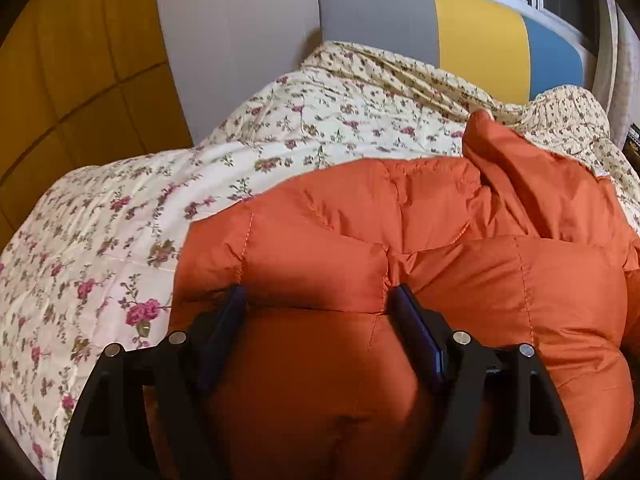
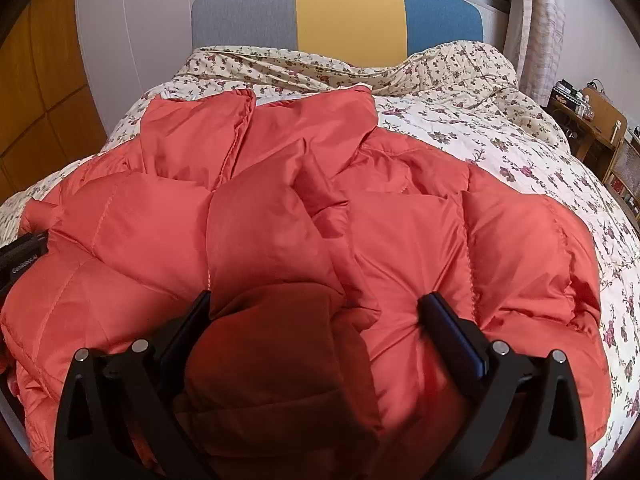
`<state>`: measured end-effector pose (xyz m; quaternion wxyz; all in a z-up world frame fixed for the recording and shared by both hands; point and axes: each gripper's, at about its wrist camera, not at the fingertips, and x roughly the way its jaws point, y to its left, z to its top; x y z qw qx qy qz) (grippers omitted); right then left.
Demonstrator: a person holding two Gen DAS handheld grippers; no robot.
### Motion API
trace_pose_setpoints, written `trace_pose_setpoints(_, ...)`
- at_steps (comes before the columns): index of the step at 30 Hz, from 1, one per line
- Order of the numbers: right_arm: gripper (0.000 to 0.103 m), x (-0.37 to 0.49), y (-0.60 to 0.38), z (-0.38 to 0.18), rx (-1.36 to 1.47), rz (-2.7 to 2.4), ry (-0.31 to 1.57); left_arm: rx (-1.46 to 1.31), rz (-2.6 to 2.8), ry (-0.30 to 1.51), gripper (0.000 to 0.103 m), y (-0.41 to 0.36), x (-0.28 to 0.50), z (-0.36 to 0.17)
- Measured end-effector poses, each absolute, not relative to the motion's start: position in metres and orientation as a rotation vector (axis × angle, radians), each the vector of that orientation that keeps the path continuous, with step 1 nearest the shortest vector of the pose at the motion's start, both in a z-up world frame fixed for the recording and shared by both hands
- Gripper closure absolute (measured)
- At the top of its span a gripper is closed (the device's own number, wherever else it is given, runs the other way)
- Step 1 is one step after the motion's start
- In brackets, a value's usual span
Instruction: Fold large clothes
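Left claw sits right at the lens, both fingers pushed down into the orange puffer jacket, a puffy quilted panel bulging up between them. Jaws are spread wide; can't tell if the pads actually pinch the fabric or just dent it. Right claw same story: jaws at full spread, fingers sunk into the jacket with a shadowed fold of padding between them, not clamped on it. Jacket lies rumpled on the bed, on top of the floral quilt, taking up most of the near half. In the right wrist view its quilted panels are piled unevenly, a raised flap toward the far end, quilt bare to the right of it. Edge of the left claw body pokes in at the left border of that view, touching the jacket's side. Far end of the bed: headboard in grey, yellow and blue bands, curtain and window behind it. Wooden chair beside the bed on the right. Yellow-brown panelled wall on the left.
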<state>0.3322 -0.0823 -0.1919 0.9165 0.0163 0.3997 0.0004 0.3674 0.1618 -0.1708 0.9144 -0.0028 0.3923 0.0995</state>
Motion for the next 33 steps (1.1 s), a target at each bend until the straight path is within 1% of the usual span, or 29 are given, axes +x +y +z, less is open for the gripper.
trace_pose_setpoints(2,0.002,0.332,-0.082,-0.192,0.036,0.003,0.823,-0.004,0.208,0.809,0.027,0.161,0.367,-0.172)
trace_pose_setpoints(4,0.002,0.332,-0.085,-0.191,0.046,0.009,0.821,-0.005,0.215,0.810,0.024,0.160,0.365,-0.171)
trace_pose_setpoints(5,0.002,0.331,-0.088,-0.190,0.060,0.019,0.818,-0.007,0.224,0.810,0.018,0.161,0.362,-0.168)
trace_pose_setpoints(6,0.002,0.329,-0.091,-0.189,0.079,0.030,0.813,-0.014,0.225,0.810,0.009,0.161,0.360,-0.166)
trace_pose_setpoints(7,0.002,0.327,-0.096,-0.187,0.107,0.043,0.803,-0.023,0.226,0.803,0.005,0.162,0.352,-0.161)
trace_pose_setpoints(10,0.002,0.307,-0.116,-0.167,0.196,0.043,0.702,-0.067,0.217,0.736,0.003,0.168,0.317,-0.144)
trace_pose_setpoints(12,0.003,0.296,-0.120,-0.149,0.208,0.053,0.640,-0.088,0.186,0.695,0.003,0.170,0.299,-0.136)
trace_pose_setpoints(15,0.015,0.288,-0.111,-0.121,0.183,0.121,0.561,-0.059,0.162,0.654,0.003,0.166,0.293,-0.126)
trace_pose_setpoints(16,0.021,0.289,-0.103,-0.114,0.160,0.156,0.552,-0.032,0.154,0.653,0.003,0.162,0.297,-0.125)
trace_pose_setpoints(17,0.031,0.292,-0.096,-0.111,0.135,0.181,0.560,0.004,0.153,0.655,0.003,0.158,0.303,-0.126)
trace_pose_setpoints(18,0.037,0.299,-0.085,-0.112,0.095,0.203,0.586,0.032,0.159,0.659,0.003,0.154,0.309,-0.128)
trace_pose_setpoints(19,0.052,0.309,-0.074,-0.117,0.051,0.222,0.638,0.060,0.166,0.667,0.003,0.151,0.315,-0.130)
trace_pose_setpoints(20,0.059,0.316,-0.070,-0.122,0.040,0.228,0.671,0.076,0.170,0.683,0.004,0.150,0.322,-0.134)
trace_pose_setpoints(21,0.060,0.327,-0.068,-0.133,0.036,0.225,0.722,0.082,0.170,0.708,0.004,0.150,0.329,-0.140)
trace_pose_setpoints(24,0.059,0.342,-0.072,-0.160,0.032,0.178,0.783,0.050,0.145,0.780,0.003,0.156,0.340,-0.160)
trace_pose_setpoints(26,0.059,0.345,-0.075,-0.175,0.043,0.202,0.769,-0.005,0.115,0.813,0.003,0.164,0.347,-0.167)
trace_pose_setpoints(29,0.058,0.351,-0.076,-0.184,0.056,0.201,0.776,-0.045,0.096,0.844,0.003,0.168,0.354,-0.174)
trace_pose_setpoints(33,0.056,0.352,-0.077,-0.185,0.061,0.204,0.783,-0.031,0.105,0.846,0.003,0.165,0.353,-0.175)
